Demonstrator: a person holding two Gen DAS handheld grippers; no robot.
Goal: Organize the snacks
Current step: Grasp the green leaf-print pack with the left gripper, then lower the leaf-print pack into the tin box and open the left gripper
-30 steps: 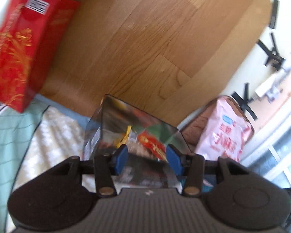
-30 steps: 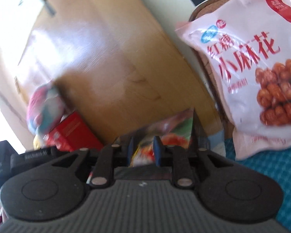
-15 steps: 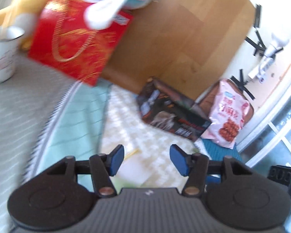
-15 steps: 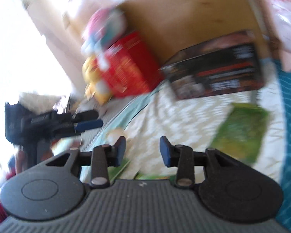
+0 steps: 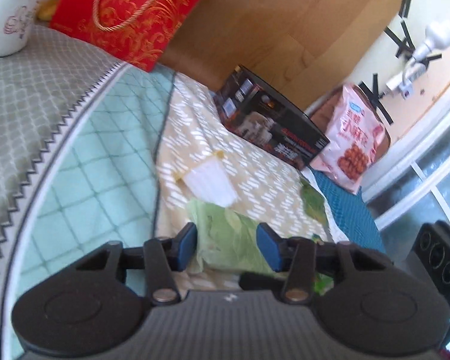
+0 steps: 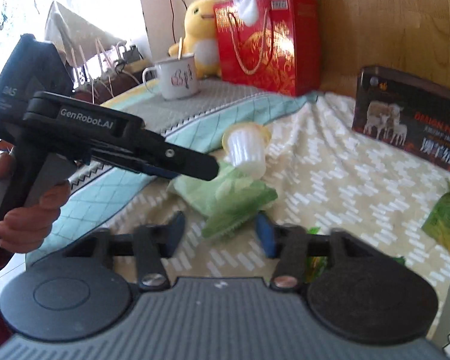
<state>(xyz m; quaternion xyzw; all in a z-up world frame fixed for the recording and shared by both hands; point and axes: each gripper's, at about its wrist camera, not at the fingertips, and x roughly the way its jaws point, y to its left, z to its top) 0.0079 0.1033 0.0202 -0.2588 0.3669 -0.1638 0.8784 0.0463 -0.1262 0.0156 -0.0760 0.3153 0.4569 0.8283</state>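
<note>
A pale green snack bag (image 5: 229,234) lies on the patterned cloth between the open fingers of my left gripper (image 5: 227,247). It also shows in the right wrist view (image 6: 225,198), just ahead of my open, empty right gripper (image 6: 220,235). A white plastic cup (image 5: 210,181) lies on its side beyond the bag. A dark box (image 5: 270,126) rests against the wooden board, and a pink snack bag (image 5: 352,141) leans beside it. A second green packet (image 6: 447,220) lies to the right.
A red gift bag (image 6: 267,43), a white mug (image 6: 178,76) and a yellow plush toy (image 6: 199,34) stand at the back. The wooden board (image 5: 285,30) backs the cloth. The left handheld gripper body (image 6: 111,141) crosses the right wrist view.
Both grippers let go of the dark box, which now rests by the board. Both pulled back and swung down over the pale green bag, jaws open.
</note>
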